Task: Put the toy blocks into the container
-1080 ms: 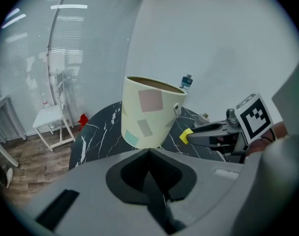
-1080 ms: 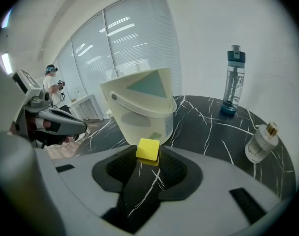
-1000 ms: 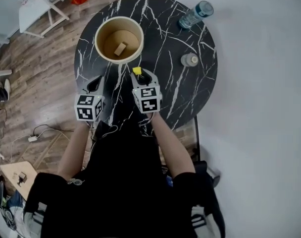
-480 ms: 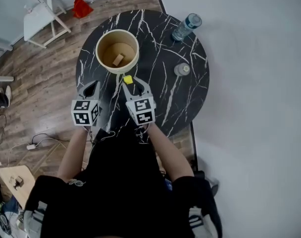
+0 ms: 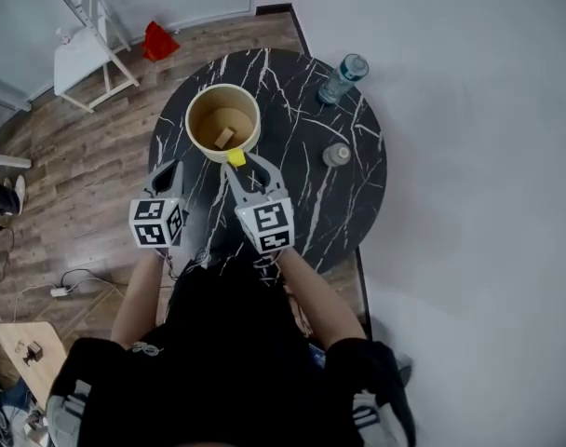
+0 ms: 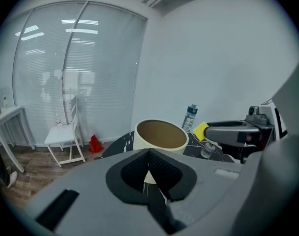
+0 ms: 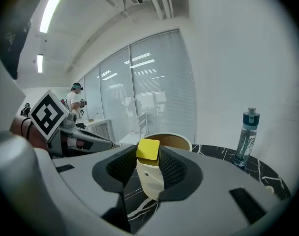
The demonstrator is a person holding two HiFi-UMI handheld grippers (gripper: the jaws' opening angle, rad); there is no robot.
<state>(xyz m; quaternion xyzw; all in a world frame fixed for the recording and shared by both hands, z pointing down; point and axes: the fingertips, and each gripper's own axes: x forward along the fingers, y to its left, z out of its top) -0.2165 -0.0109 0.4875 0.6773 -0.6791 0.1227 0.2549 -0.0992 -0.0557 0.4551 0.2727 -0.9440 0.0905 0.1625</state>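
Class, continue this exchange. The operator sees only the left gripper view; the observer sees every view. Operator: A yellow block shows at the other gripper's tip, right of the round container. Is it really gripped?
Observer: Yes. The right gripper view shows the right gripper shut on the yellow block, with a pad on each side.
Operator: Is anything inside the container? I cannot see its floor.
Observer: The head view shows one tan block lying on the floor of the container.
Operator: Is the yellow block over the opening?
Observer: Not in the head view. There it shows just outside the container's near rim.
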